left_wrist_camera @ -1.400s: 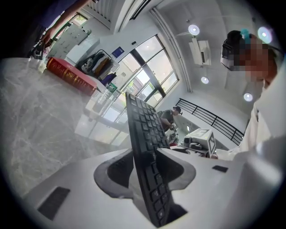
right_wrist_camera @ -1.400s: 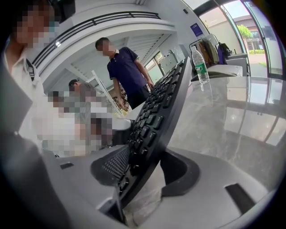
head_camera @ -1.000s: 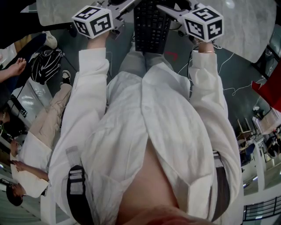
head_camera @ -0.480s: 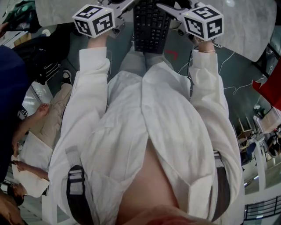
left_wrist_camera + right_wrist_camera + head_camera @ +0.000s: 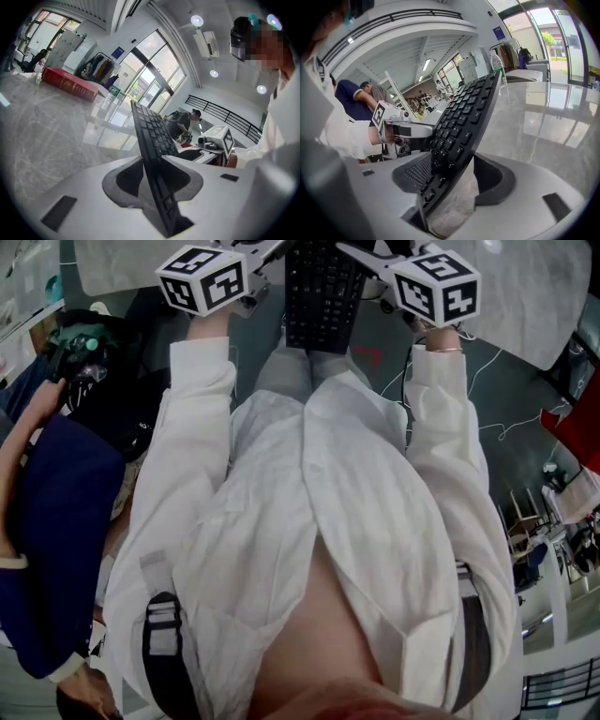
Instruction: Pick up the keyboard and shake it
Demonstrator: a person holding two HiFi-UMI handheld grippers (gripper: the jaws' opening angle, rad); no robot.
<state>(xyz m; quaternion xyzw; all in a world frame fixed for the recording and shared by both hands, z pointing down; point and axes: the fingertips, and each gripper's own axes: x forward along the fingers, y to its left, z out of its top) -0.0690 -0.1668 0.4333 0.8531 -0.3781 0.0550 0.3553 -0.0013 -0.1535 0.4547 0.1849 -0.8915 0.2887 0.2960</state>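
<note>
A black keyboard (image 5: 322,296) hangs between my two grippers, close in front of my body at the edge of the grey marbled table (image 5: 525,296). In the left gripper view the keyboard (image 5: 152,136) stands edge-on, and my left gripper (image 5: 152,161) is shut on its end. The left gripper (image 5: 275,251) reaches in from its marker cube (image 5: 202,282). In the right gripper view the keyboard (image 5: 461,126) leans on the ribbed left pad (image 5: 417,171). My right gripper (image 5: 450,164) has just been opening, and a gap shows at its other pad (image 5: 494,180). The right gripper (image 5: 361,257) sits at the keyboard's right end.
A person in dark blue (image 5: 56,521) stands close at my left side. Thin cables (image 5: 487,427) lie on the floor to my right. On the table are a red book (image 5: 68,83) and a plastic bottle (image 5: 499,70). Another person (image 5: 180,123) stands behind the keyboard.
The person in dark blue has come in at the left of the head view, covering the backpack and the seated person. Both grippers and the keyboard have stayed where they were.
</note>
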